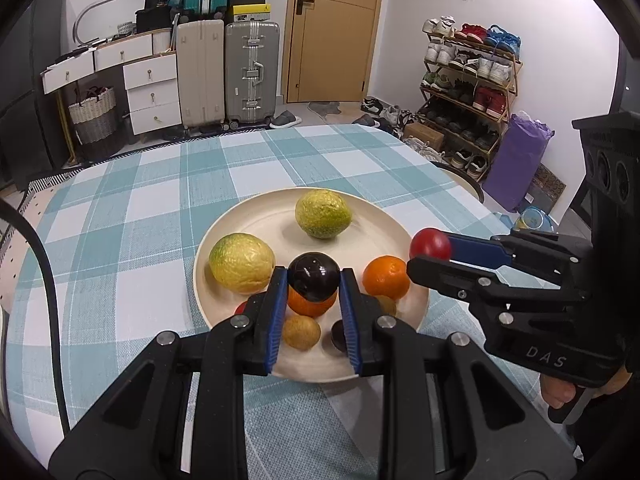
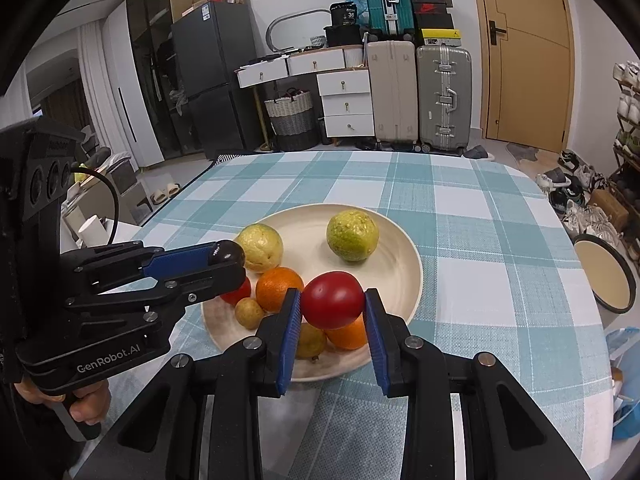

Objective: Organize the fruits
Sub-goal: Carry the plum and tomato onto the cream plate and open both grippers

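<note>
Two tools pinch fruit above the plate (image 1: 224, 236): left tool (image 1: 314, 280) a dark plum (image 1: 314, 276), right tool (image 2: 332, 302) a red tomato (image 2: 332, 300).

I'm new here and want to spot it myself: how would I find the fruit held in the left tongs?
Look over the cream plate on the checked table. The left tongs pinch a dark plum above the oranges. It is the only glossy, near-black ball there.

Dark plum (image 1: 314, 277) in left claw (image 1: 314, 280)
</note>
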`<action>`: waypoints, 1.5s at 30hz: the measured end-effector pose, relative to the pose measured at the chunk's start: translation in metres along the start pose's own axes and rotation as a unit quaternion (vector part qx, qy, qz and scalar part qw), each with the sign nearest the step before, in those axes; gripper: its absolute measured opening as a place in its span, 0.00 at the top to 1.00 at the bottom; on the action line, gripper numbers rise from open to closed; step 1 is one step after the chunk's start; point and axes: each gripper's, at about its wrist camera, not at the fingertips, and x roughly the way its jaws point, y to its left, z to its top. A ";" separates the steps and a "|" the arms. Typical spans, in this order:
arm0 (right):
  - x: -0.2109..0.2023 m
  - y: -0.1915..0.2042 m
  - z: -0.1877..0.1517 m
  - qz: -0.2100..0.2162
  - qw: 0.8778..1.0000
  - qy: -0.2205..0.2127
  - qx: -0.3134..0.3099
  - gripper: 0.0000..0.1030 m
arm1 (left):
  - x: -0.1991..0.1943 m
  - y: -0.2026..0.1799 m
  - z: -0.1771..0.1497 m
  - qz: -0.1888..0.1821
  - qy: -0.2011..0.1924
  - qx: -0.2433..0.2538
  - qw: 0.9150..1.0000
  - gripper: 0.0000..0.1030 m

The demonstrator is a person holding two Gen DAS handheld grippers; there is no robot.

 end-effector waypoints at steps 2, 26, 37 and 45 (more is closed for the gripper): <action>0.002 -0.002 0.002 0.001 1.000 0.001 0.007 0.69 | 0.003 0.000 0.002 0.003 0.001 0.001 1.000 0.78; 0.041 -0.028 0.011 -0.016 0.999 0.019 0.036 0.69 | 0.061 0.006 0.018 0.001 0.025 0.010 1.000 0.78; 0.049 -0.031 0.013 -0.024 0.999 0.026 0.034 0.69 | 0.073 0.006 0.020 -0.005 0.035 0.014 0.999 0.78; 0.036 -0.037 0.009 -0.043 0.998 0.008 0.039 0.51 | 0.054 0.006 0.016 0.002 0.020 0.020 1.000 0.66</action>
